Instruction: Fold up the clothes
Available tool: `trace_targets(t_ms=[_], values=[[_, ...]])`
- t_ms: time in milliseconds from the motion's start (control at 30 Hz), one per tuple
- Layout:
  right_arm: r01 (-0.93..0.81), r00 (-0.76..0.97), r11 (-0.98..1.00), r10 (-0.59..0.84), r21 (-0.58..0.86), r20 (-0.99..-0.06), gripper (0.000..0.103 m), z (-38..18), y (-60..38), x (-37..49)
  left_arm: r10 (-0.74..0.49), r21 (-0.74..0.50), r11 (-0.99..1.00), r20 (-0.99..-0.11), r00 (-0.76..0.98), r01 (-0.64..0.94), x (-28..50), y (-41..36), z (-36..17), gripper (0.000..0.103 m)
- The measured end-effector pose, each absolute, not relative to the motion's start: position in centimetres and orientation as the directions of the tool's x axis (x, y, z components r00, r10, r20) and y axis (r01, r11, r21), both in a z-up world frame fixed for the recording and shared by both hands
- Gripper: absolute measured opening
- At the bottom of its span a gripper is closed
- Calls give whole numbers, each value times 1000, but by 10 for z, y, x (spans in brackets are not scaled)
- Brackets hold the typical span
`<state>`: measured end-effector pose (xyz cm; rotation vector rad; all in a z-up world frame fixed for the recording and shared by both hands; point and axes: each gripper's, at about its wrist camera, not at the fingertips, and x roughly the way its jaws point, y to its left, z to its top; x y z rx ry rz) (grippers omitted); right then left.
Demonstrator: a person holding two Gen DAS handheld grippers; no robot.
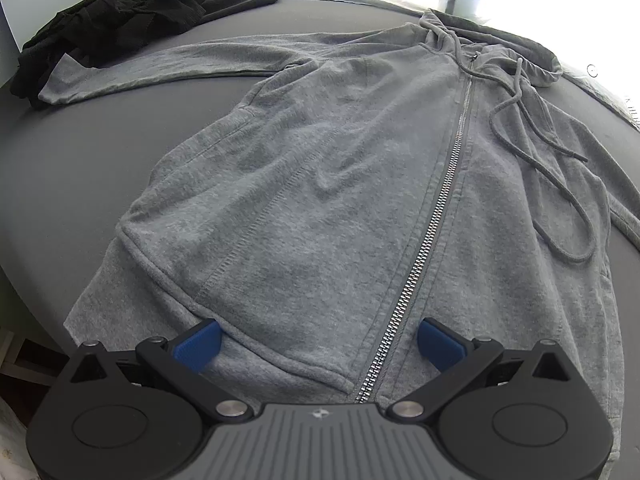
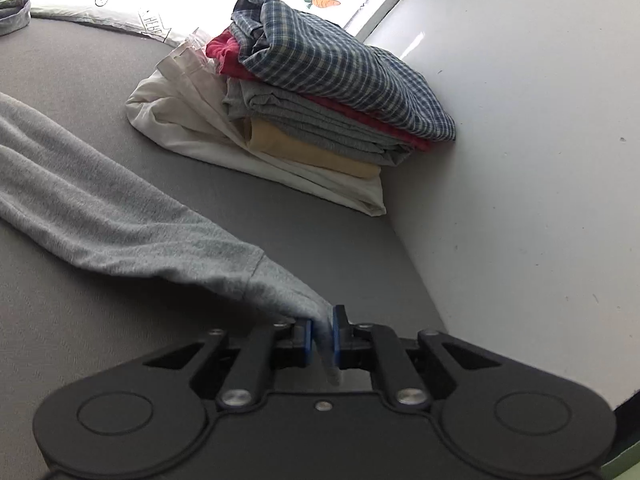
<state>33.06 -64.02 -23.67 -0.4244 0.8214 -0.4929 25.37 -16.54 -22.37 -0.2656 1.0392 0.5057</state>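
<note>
Right wrist view: the right gripper point(image 2: 322, 334) is clamped on the cuff point(image 2: 288, 292) of the hoodie's sleeve point(image 2: 120, 216), the fabric pinched flat between the blue pads point(image 2: 306, 336). The sleeve trails away to the left across the grey surface point(image 2: 320, 240). A stack point(image 2: 320, 92) of folded clothes sits well apart, against the white wall point(image 2: 520, 160). In the left wrist view, the hoodie point(image 1: 320, 200) lies spread face up, zipper point(image 1: 432, 232) closed, with the left gripper point(image 1: 318, 340) over the hem, its jaws apart and holding nothing. The step in hand appears to be folding the sleeve onto the body. To do it well, keep the grip on the cuff firm, lift only enough to clear the surface, and carry the cuff across the zipper so the sleeve lies straight and flat. Use the left gripper to pin the hem so the body does not drag. Keep the drawcords point(image 1: 560, 184) from bunching under the fold.
</note>
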Motion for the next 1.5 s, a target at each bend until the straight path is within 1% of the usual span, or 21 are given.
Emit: trace_targets(t_ms=[33,167,267,333,400,467,567,667,767,833,900,933,1033,1067,1133,1167,1200,1300,1400,1433,1500], values=[[248,579,813,-561,-528,-592,13,-239,-639,325,273,26,855,-871,408,-517,254,-165,-224,103],[260,592,835,-534,-484,-604,47,-238,-637,309,279,26,854,-866,415,-519,253,-167,-224,103],[305,641,883,-467,-357,-609,51,-222,-645,300,281,26,854,-863,419,-519,252,-167,-224,103],[340,680,900,-436,-273,-589,54,-208,-649,294,282,26,854,-862,421,-519,252,-167,-224,103],[375,713,909,-409,-184,-570,62,-196,-656,291,285,26,854,-860,424,-520,251,-168,-224,103],[425,718,904,-372,-53,-589,66,-188,-669,293,288,26,853,-856,429,-521,250,-168,-224,103],[545,702,810,-301,215,-645,66,-190,-696,289,292,26,852,-852,435,-522,248,-169,-225,103],[639,704,580,-176,506,-688,65,-209,-726,279,293,25,853,-850,437,-522,248,-169,-224,103],[639,757,279,-61,717,-650,62,-237,-742,263,294,25,853,-849,438,-522,247,-169,-224,103],[607,794,87,-23,790,-608,60,-255,-747,255,294,25,853,-849,439,-522,247,-169,-224,103],[595,804,-8,-19,804,-595,55,-266,-748,252,294,25,853,-849,440,-522,247,-170,-224,103],[595,803,-18,-23,803,-595,54,-268,-748,252,294,25,853,-848,440,-522,247,-170,-224,103],[595,803,-12,-41,804,-595,52,-269,-748,257,292,25,853,-851,437,-521,247,-169,-224,103],[596,802,1,-49,803,-595,50,-268,-747,260,292,25,853,-851,436,-522,247,-169,-224,103],[620,785,72,-67,781,-616,37,-266,-745,271,291,25,853,-852,435,-522,248,-169,-224,103],[624,781,105,-68,774,-620,20,-265,-745,277,291,25,852,-852,434,-522,248,-169,-224,103],[602,798,138,-63,786,-600,8,-261,-746,283,291,25,852,-853,433,-522,248,-169,-224,103],[521,848,242,-45,818,-527,6,-246,-751,299,288,25,853,-855,431,-522,249,-168,-224,103],[310,942,440,-26,842,-333,6,-202,-750,303,287,24,853,-857,429,-522,249,-168,-223,103],[255,958,490,-12,834,-286,6,-192,-748,300,286,24,853,-857,429,-522,249,-167,-223,103],[213,965,564,5,798,-262,6,-181,-744,291,288,24,852,-856,429,-523,250,-168,-223,103]])
